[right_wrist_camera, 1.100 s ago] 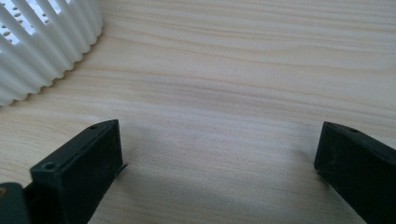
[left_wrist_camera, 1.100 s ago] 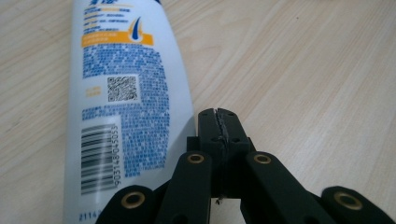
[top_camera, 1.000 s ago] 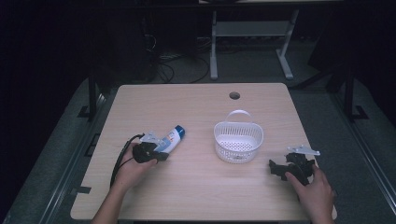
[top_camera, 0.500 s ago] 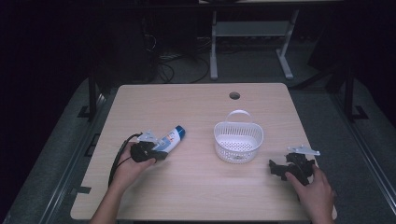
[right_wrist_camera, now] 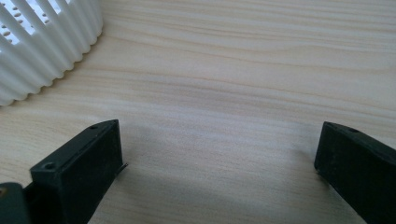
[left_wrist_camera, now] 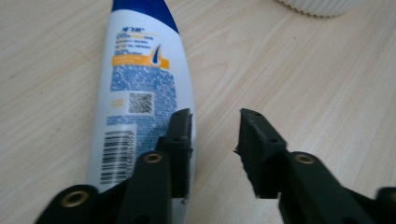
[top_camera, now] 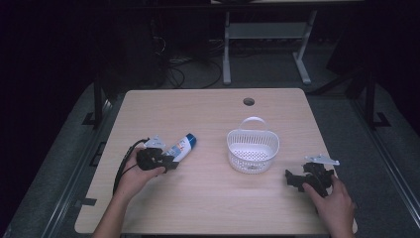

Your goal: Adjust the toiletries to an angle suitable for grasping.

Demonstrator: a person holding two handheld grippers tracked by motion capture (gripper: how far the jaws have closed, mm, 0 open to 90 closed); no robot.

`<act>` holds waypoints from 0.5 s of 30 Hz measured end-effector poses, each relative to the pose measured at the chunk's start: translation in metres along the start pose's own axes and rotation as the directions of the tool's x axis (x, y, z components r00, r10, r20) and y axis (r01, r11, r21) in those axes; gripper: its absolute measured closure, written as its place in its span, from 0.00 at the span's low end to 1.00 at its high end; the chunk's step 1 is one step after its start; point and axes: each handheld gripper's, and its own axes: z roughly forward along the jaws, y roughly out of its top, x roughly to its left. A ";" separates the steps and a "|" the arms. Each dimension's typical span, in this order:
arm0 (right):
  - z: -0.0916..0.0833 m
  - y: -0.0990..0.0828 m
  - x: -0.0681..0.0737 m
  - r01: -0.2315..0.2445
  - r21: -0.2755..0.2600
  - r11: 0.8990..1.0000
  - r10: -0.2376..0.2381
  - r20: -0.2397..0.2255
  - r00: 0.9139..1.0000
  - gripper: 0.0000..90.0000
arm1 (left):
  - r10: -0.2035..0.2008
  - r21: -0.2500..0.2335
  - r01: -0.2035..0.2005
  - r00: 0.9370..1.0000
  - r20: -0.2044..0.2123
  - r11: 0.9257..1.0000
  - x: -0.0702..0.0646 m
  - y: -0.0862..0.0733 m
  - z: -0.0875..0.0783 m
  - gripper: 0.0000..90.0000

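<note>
From above, we see our left gripper (top_camera: 166, 161) at the bottle (top_camera: 182, 147), which lies on the bench (top_camera: 208, 208) left of the white basket (top_camera: 253, 151). Its own camera shows the jaws just opening, parted beside the bottle (left_wrist_camera: 140, 93) and not yet straddling it. The right gripper's (right_wrist_camera: 219, 177) camera shows its jaws wide apart over bare wood.

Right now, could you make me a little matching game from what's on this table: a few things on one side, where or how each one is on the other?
Things:
1. bottle
2. basket
3. left gripper
4. right gripper

States:
A. jaws wide apart over bare wood, near the basket's ribbed wall
B. lying flat, blue cap pointing away from the person
C. white, standing upright mid-table, handle up
D. jaws parted, with one jaw over the bottle's label

Pairs: 1-B, 2-C, 3-D, 4-A
</note>
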 end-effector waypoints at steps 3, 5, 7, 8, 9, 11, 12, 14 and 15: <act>0.000 0.000 0.000 0.000 0.000 1.000 0.000 0.000 1.000 0.00 | 0.000 -0.004 0.000 1.000 -0.005 1.000 0.002 0.004 -0.002 0.63; 0.000 0.000 0.000 0.000 0.000 1.000 0.000 0.000 1.000 0.00 | 0.007 0.002 -0.007 1.000 -0.007 1.000 0.003 0.008 -0.002 0.60; 0.000 0.000 0.000 0.000 0.000 1.000 0.000 0.000 1.000 0.00 | 0.003 -0.001 -0.003 1.000 -0.011 1.000 0.005 0.011 -0.003 0.57; 0.000 0.000 0.000 0.000 0.000 1.000 0.000 0.000 1.000 0.00 | 0.009 0.001 -0.009 1.000 -0.015 1.000 0.006 0.013 -0.003 0.55; 0.000 0.000 0.000 0.000 0.000 1.000 0.000 0.000 1.000 0.00 | 0.005 -0.005 -0.005 1.000 -0.017 1.000 0.006 0.014 -0.003 0.54; 0.000 0.000 0.000 0.000 0.000 1.000 0.000 0.000 1.000 0.00 | 0.004 -0.008 -0.004 1.000 -0.027 1.000 0.009 0.019 -0.004 0.48; 0.000 0.000 0.000 0.000 0.000 1.000 0.000 0.000 1.000 0.00 | 0.004 -0.008 -0.004 1.000 -0.027 1.000 0.009 0.019 -0.004 0.46; 0.000 0.000 0.000 0.000 0.000 1.000 0.000 0.000 1.000 0.00 | 0.000 -0.009 -0.001 0.999 -0.032 1.000 0.012 0.020 -0.004 0.45; 0.000 0.000 0.000 0.000 0.000 1.000 0.000 0.000 1.000 0.00 | 0.003 -0.004 -0.003 0.999 -0.034 1.000 0.013 0.022 -0.004 0.44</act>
